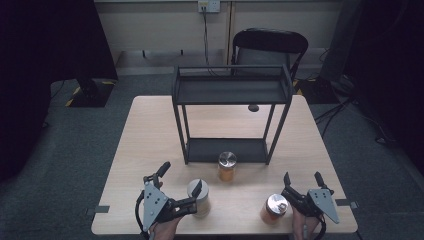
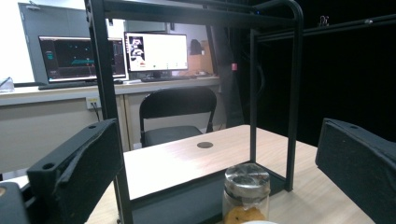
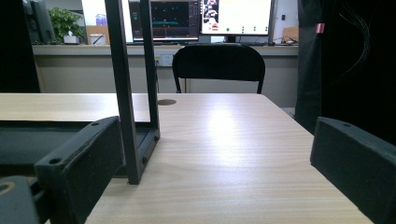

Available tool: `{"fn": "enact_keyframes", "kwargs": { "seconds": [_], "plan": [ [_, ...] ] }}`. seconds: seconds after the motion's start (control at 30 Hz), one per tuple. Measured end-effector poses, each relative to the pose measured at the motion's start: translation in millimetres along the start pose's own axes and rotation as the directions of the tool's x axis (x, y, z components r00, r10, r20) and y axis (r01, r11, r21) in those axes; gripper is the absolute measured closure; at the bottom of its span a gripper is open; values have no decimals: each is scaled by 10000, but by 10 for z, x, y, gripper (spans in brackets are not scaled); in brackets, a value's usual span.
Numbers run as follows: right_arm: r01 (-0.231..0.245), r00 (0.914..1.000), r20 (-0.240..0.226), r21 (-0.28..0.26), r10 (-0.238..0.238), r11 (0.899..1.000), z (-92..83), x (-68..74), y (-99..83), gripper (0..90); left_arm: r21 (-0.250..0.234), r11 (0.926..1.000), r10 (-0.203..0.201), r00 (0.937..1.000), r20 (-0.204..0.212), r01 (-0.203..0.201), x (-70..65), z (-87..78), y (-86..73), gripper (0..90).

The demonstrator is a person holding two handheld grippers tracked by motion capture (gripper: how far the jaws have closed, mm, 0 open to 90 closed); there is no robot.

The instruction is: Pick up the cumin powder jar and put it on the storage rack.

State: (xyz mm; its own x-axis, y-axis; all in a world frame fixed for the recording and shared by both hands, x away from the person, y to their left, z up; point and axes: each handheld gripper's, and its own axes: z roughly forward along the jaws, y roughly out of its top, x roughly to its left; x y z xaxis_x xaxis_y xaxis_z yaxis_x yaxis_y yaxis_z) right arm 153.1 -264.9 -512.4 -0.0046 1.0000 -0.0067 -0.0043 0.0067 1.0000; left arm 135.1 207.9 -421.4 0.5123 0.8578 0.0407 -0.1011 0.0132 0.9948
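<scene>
Jar (image 1: pixel 200 197) upright between spread jaws of left gripper (image 1: pixel 181 187), nearest tool; right gripper (image 1: pixel 303 180), also spread, just beside second jar (image 1: pixel 274 208).

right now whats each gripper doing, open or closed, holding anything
Left gripper: open, holding nothing; a jar stands between its jaws.
Right gripper: open, holding nothing; another jar stands just beside it.

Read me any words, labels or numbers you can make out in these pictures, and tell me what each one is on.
No text can be read.
Left monitor: coloured marks, too small to read.
Right monitor: shapes and lines, too blurred to read.
Jars: no label can be made out.
Rack: no writing on it.
</scene>
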Motion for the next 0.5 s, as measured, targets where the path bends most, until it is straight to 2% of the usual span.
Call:
{"fn": "enact_keyframes", "kwargs": {
  "seconds": [0.33, 0.5],
  "plan": [
    [-2, 10000, 4, -7, 2, 10000, -2, 1, -1, 18, -166, 9999, 42, 9998, 206, -38, -96, -48, -39, 8],
    [4, 10000, 3, -13, -4, 10000, -3, 2, -2, 18, -65, 9999, 130, 9994, 307, -129, -105, -71, -73, 12]
  ]
}}
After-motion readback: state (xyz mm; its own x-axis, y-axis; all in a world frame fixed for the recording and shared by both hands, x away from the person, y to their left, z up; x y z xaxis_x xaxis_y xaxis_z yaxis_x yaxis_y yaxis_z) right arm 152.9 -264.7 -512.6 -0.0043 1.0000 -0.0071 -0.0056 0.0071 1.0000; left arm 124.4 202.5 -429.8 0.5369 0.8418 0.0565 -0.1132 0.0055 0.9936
